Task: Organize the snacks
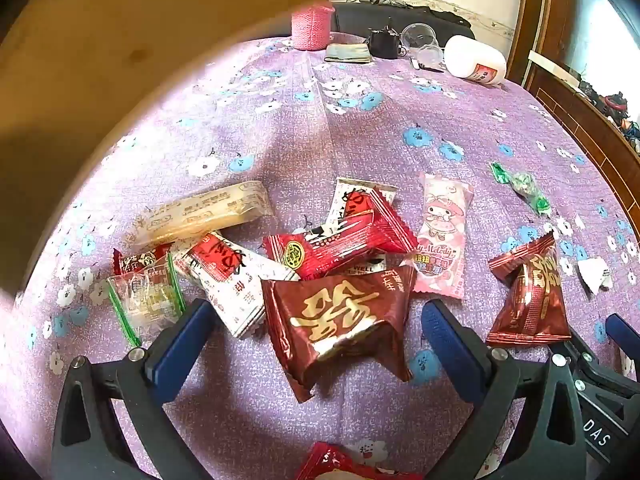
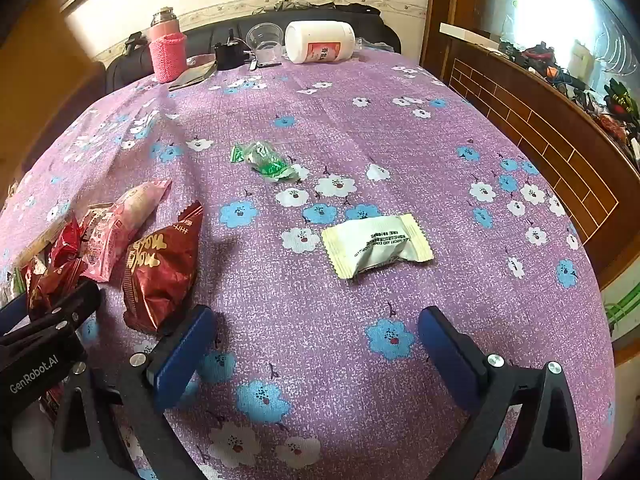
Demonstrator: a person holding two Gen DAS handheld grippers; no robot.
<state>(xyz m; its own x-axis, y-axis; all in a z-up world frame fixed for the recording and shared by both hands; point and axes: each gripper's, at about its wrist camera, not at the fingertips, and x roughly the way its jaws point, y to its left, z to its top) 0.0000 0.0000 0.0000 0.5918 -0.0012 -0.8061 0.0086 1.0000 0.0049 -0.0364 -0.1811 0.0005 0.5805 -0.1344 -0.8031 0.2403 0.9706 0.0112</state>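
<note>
The white packet [image 2: 377, 245] lies alone on the surface [image 2: 360, 120], apart from the snack pile [image 1: 304, 256], at about 12 o'clock from the right tool [image 2: 316, 344]. Its long axis runs roughly 9 to 3, across the spread fingers. The right tool is nearer it by far, wide and empty, angled down over the cloth. The left tool [image 1: 316, 332] is also wide, holding nothing, with a dark red packet [image 1: 340, 320] between its fingers. A green candy [image 2: 264, 162] lies further off.
</note>
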